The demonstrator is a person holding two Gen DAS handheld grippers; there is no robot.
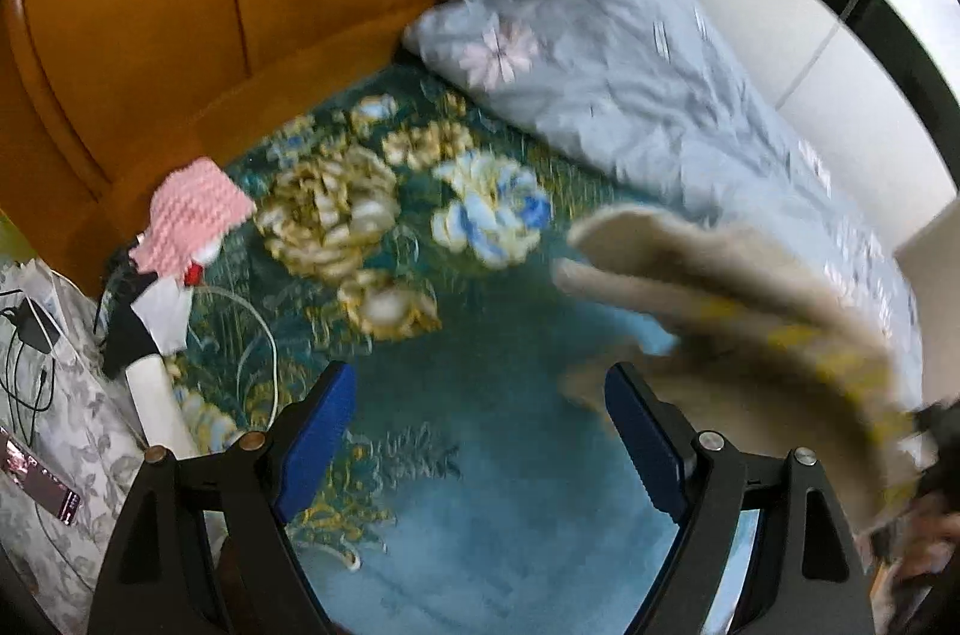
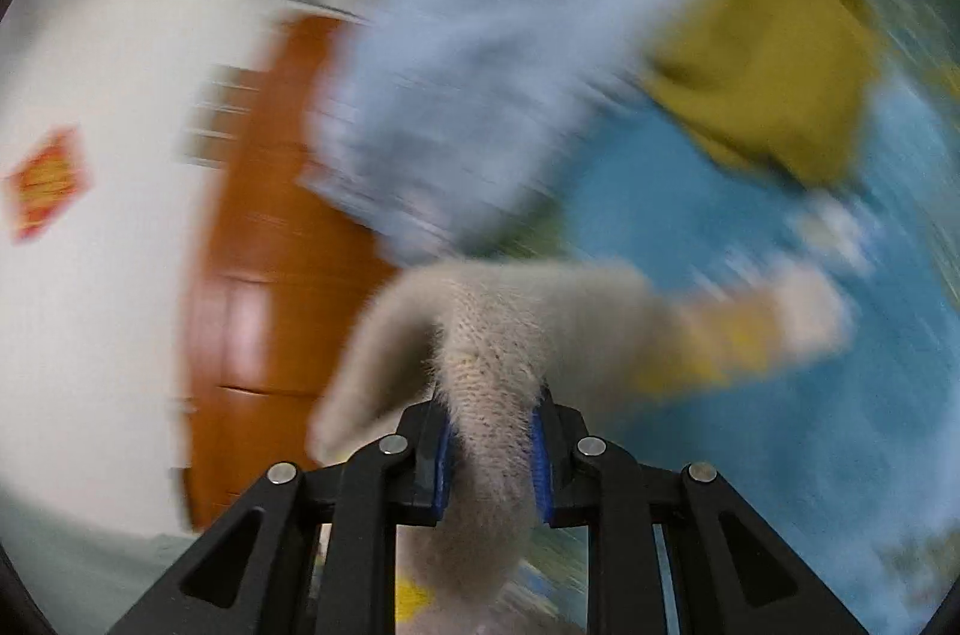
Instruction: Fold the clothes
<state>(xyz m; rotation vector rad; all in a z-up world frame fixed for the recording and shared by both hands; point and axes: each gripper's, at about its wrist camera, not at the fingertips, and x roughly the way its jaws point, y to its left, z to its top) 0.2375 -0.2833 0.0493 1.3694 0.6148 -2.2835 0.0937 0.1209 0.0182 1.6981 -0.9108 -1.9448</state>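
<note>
Right gripper (image 2: 491, 446) down-tilted, clamping sweater (image 2: 489, 335)

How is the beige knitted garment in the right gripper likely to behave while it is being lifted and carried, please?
Probably floppy: the beige knitted garment droops to both sides of the right gripper, whose pads pinch a bunched fold. It seems light, since it trails out loosely over the floral bedspread. Its fuzzy knit likely resists slipping. The left gripper is open and holds nothing.

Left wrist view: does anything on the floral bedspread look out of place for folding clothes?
Yes. By the orange headboard sits a small clutter pile: a pink knitted cloth, dark and white items and a loose white cable on the teal floral bedspread.
</note>
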